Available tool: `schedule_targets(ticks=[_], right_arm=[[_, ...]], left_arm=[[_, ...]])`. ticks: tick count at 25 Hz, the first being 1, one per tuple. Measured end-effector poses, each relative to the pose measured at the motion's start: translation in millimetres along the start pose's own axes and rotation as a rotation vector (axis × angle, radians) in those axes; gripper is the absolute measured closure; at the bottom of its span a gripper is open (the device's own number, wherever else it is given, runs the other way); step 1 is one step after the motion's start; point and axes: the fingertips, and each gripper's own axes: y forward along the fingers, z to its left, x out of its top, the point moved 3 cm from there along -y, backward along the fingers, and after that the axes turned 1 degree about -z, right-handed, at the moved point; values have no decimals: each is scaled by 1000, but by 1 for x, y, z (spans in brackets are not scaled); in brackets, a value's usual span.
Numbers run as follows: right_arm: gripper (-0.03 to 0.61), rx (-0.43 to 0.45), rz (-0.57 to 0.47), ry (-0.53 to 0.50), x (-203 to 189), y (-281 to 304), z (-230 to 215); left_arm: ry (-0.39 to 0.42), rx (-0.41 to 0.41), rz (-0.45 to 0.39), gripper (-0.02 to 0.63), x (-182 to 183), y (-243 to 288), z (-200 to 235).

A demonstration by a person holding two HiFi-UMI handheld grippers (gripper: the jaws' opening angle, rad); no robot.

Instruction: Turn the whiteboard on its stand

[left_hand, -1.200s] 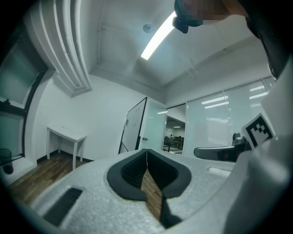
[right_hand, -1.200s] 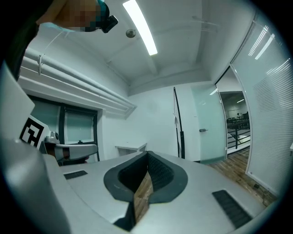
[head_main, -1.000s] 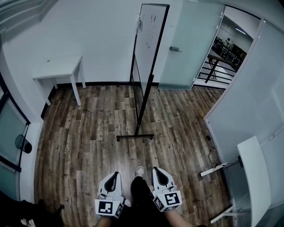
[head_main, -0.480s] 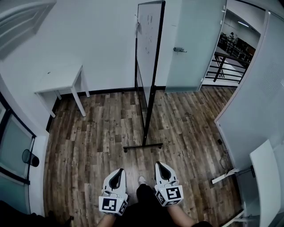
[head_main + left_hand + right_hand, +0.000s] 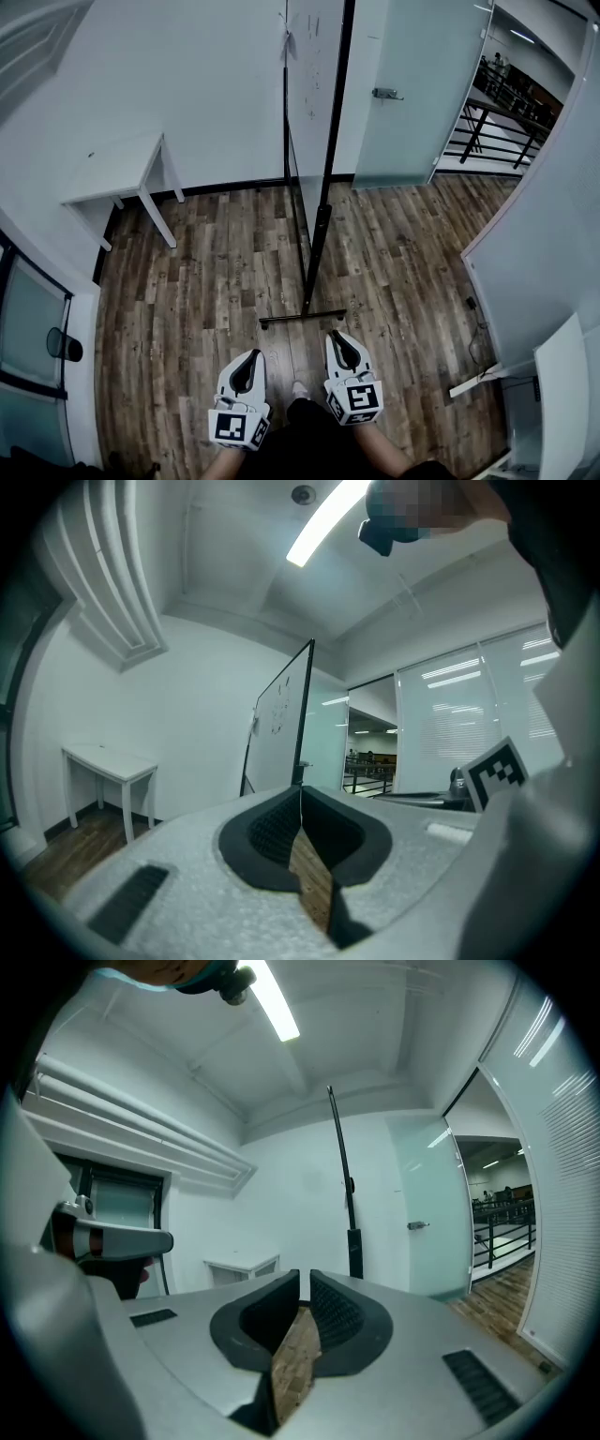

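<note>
In the head view, the whiteboard (image 5: 307, 84) stood in the upper middle of the frame, turned nearly edge-on, its black frame post (image 5: 330, 141) running down to a short foot bar (image 5: 302, 319) on the wooden floor (image 5: 187, 281). The left gripper (image 5: 248, 357) and the right gripper (image 5: 339, 338) sat at the bottom centre, just below the foot bar and touching nothing. A white table (image 5: 117, 169) stood at upper left and a glass door (image 5: 422, 84) at upper right.

In the left gripper view, the jaws were clenched together with nothing between them. The whiteboard (image 5: 279, 726) stood just above them in the middle of the frame, near but not reached, its written face angled toward the camera.

In the right gripper view, the jaws were likewise closed and empty. The board showed only as a thin dark post (image 5: 342, 1185) at centre, with the table (image 5: 242, 1265) to its left.

As a judgement, the board looked stiff and flat, a large panel in a thin metal frame: probably not heavy, but tall and tippy on so narrow a foot. Its writing face would be smooth and slippery, offering the pads nothing to bite. The better hold seemed to be the frame's side edge, with one gripper high and one low, so that the panel turned without rocking the stand. Both tools would first have to open. Whether the foot has wheels could not be made out
</note>
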Motion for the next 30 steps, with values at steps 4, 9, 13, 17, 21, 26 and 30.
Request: schedule_targets(ticks=[4,9,13,17,21,26,30], right_arm=[[565,-1,28,-6,-4,53,-27],[528,-3,49,-25,-5,120,-60],[474,-8,85,-32,-15,170,-85],[406,-22,138,-25,-32,217,-107],[368,-36,182,-35,-52,260,-120],[359,-63,205,-33,-66,304,-136],[356,-77,234,-42,-77,327,-145]], left_arm=[[-2,7,12,595,-2,53,14],[8,12,10,595,3,111,27],[5,26,10,595,3,146,37],[-2,43,20,595,1,172,45],[-7,65,35,595,-4,187,55],[-13,94,45,595,-6,199,67],[-16,106,52,595,-8,203,72]])
